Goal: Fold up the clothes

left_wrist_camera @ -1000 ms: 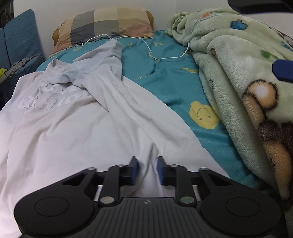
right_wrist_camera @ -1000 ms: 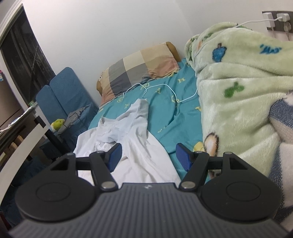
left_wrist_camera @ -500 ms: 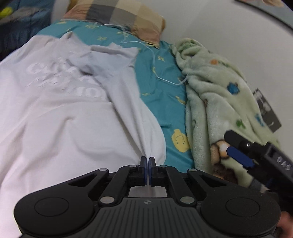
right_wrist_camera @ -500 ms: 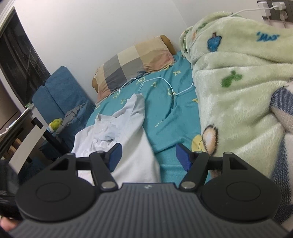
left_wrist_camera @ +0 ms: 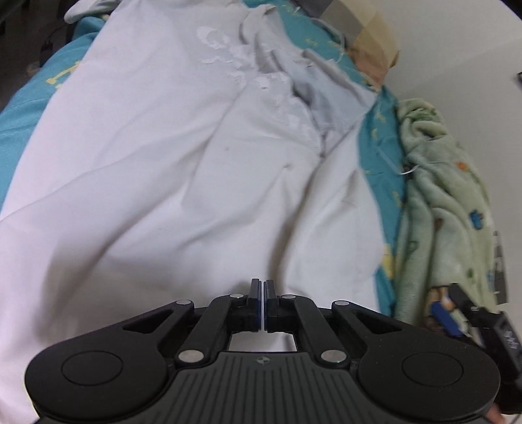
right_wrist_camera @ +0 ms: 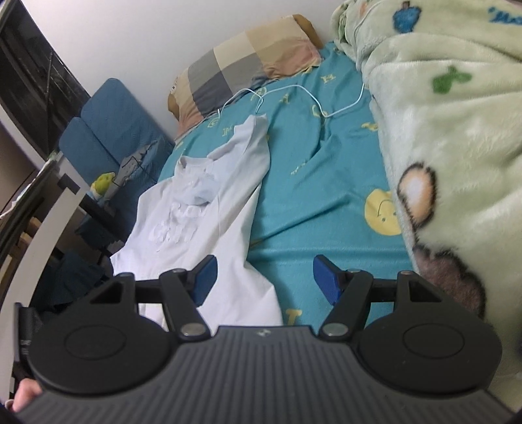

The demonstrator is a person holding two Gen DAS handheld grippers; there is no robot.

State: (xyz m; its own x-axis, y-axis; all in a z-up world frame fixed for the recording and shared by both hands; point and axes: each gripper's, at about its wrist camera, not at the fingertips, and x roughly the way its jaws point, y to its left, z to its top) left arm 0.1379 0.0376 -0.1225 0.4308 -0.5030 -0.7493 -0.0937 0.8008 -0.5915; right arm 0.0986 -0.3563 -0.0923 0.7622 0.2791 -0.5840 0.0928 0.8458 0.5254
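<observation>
Left gripper point(left_wrist_camera: 263, 287) is pinching the near hem of the white shirt point(left_wrist_camera: 182, 169), its jaws pressed together on a thin fold of cloth. In the left wrist view, the shirt is lying spread across the teal sheet point(left_wrist_camera: 375, 153), its raised lettering and bunched collar toward the far end, with the green blanket point(left_wrist_camera: 443, 202) heaped along its right side and the checked pillow point(left_wrist_camera: 365, 29) at top right. Right gripper point(right_wrist_camera: 264, 277) is hanging above the bed with its jaws standing wide and nothing between them. In its view, from left, a blue chair point(right_wrist_camera: 114, 120) is standing by the bed, the shirt is stretching toward the pillow, a white cable point(right_wrist_camera: 306, 94) is looping over the sheet, and the blanket is filling the right.
</observation>
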